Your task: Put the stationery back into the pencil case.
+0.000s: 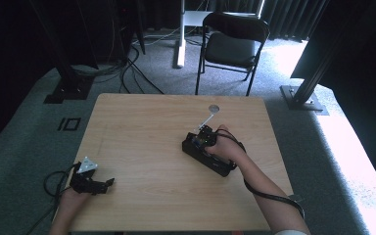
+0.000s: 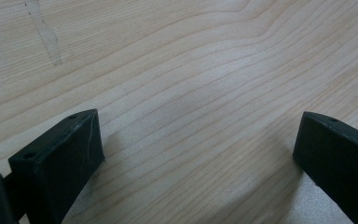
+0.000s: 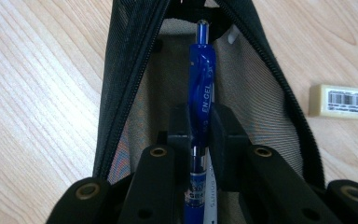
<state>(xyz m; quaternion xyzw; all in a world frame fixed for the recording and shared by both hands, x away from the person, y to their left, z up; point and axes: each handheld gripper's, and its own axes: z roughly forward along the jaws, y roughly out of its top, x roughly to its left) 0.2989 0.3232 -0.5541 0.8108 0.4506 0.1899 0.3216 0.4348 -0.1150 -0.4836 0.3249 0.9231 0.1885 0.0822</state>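
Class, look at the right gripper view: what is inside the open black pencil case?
Inside the pencil case, the right tongs are shut on a blue gel pen. A white item lies beside the pen. The tongs cover the case's near end, so anything underneath cannot be seen.

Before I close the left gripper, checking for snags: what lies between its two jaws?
Nothing. In the left gripper view, the left gripper stands open over bare wooden table.

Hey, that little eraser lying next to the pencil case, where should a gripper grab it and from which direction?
Grip the eraser across its two long sides, coming straight down from above. It lies flat on the table as a small block, apart from the pencil case, so its long sides look free for the jaws.
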